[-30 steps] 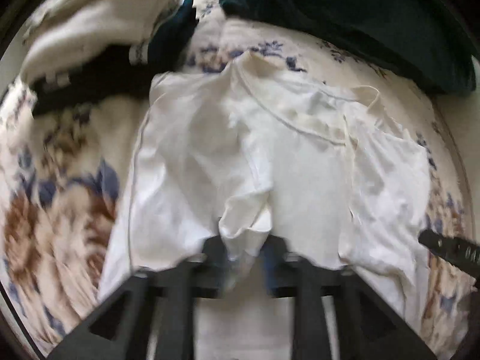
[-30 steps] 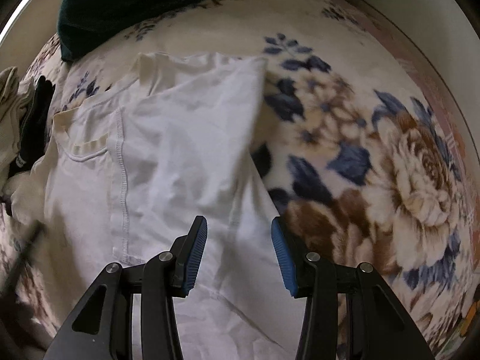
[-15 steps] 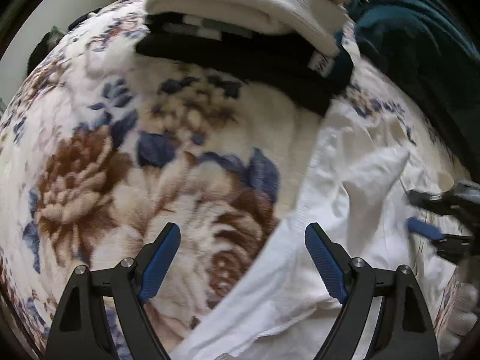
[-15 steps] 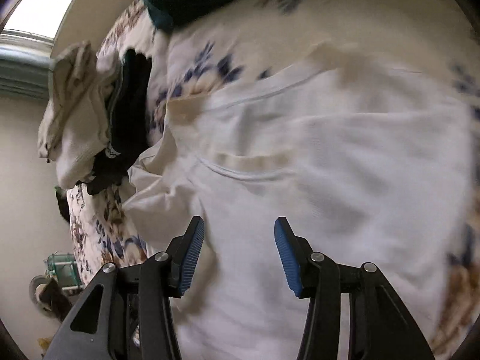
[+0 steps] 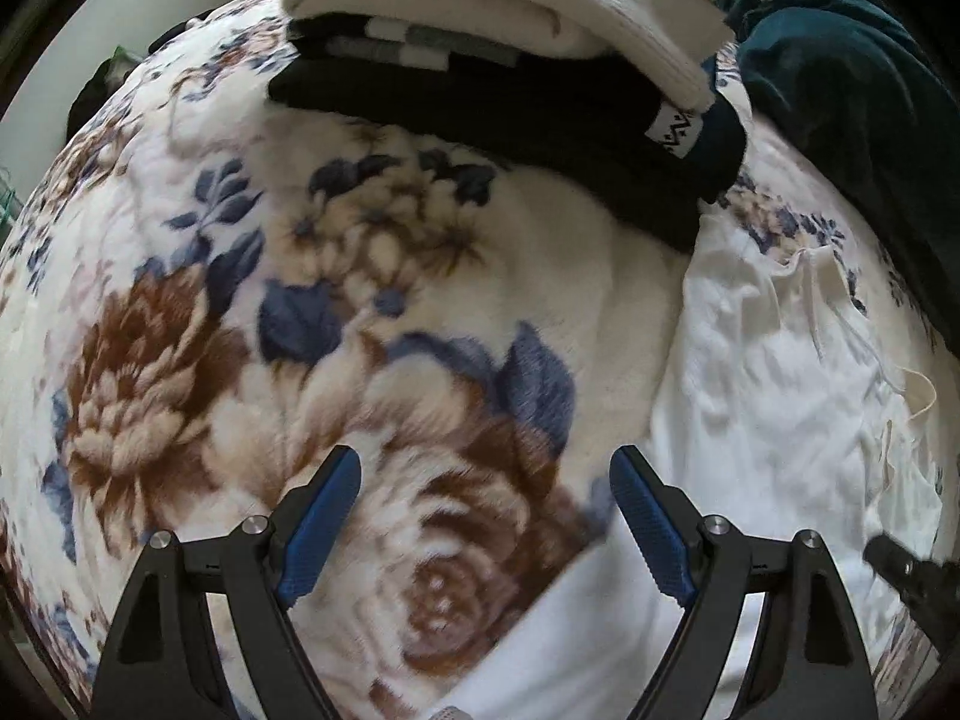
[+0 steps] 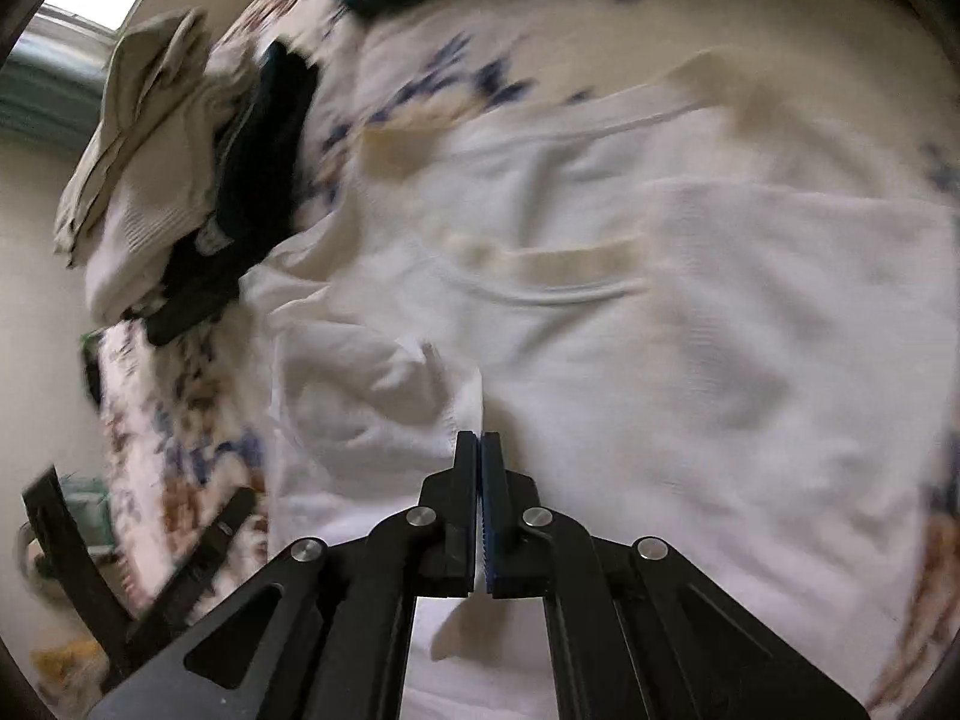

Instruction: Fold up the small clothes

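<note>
1. Left gripper (image 5: 485, 531) sits at the bottom centre of its view, its blue-padded fingers (image 5: 321, 519) spread wide with nothing between them.
2. Right gripper (image 6: 480, 450) sits at lower centre, its fingers pressed together.

1. One white shirt (image 6: 690, 324) under my grippers.
2. One stack (image 5: 510, 60) of folded clothes.
3. One teal cloth (image 5: 852, 90).
4. One floral blanket (image 5: 252, 312).
5. My two grippers: left (image 5: 486, 516), right (image 6: 481, 450).
</note>
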Demonstrator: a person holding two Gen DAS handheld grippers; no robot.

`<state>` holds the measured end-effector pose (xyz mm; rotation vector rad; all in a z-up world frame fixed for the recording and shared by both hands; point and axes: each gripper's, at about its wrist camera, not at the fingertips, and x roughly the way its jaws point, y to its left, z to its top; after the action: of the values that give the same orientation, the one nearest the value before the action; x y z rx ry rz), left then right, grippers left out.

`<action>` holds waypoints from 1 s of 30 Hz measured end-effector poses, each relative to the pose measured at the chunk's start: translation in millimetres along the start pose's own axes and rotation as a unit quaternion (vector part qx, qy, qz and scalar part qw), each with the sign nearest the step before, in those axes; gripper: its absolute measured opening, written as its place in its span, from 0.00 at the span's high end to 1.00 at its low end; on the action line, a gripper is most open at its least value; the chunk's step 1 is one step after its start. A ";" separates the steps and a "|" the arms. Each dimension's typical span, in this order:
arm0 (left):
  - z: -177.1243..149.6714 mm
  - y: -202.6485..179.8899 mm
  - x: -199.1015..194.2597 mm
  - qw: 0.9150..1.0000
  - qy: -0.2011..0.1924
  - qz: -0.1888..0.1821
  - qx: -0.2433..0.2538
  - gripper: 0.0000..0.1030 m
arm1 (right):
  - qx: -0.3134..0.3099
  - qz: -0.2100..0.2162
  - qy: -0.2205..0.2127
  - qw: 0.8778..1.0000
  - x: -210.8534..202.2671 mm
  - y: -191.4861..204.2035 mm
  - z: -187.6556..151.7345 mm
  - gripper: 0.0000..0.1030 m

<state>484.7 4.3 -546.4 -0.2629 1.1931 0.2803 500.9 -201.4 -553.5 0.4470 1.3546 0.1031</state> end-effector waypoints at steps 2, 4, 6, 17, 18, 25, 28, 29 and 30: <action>2.4 -4.5 1.6 1.000 0.001 0.005 0.011 0.18 | 0.006 -0.014 0.015 1.000 -5.3 -10.5 1.1 0.98; 3.7 -7.4 1.0 1.000 0.001 0.006 0.018 0.18 | 0.022 0.008 0.064 0.998 0.5 -19.7 4.7 0.97; 3.7 -9.8 -0.2 1.000 0.002 0.002 0.024 0.18 | 0.053 0.028 0.059 0.996 -6.3 -33.9 11.7 0.84; 7.7 -20.1 3.9 0.999 -0.002 0.014 0.046 0.18 | 0.035 0.054 0.084 0.994 34.1 -24.7 46.8 0.92; 8.7 -20.1 4.2 0.999 -0.003 0.015 0.045 0.18 | 0.017 0.043 0.077 0.996 30.6 -18.9 46.3 0.94; 15.6 -19.1 6.5 0.999 -0.004 0.021 0.034 0.18 | -0.001 0.021 -0.036 0.999 -16.4 -10.6 48.6 0.96; 16.0 -21.1 5.1 0.999 -0.004 0.018 0.035 0.18 | 0.001 -0.012 -0.063 0.998 -23.9 -17.9 59.3 0.96; 16.2 -22.1 4.5 0.999 -0.003 0.015 0.035 0.18 | 0.011 -0.001 -0.045 0.999 -19.8 -23.7 64.2 0.95; 17.0 -23.6 3.5 0.999 -0.003 0.011 0.037 0.18 | 0.026 0.016 -0.010 0.999 -10.6 -29.6 68.1 0.94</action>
<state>508.9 -11.7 -542.6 -0.1846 1.1980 0.2553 558.3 -249.0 -544.8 0.5128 1.3321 0.0899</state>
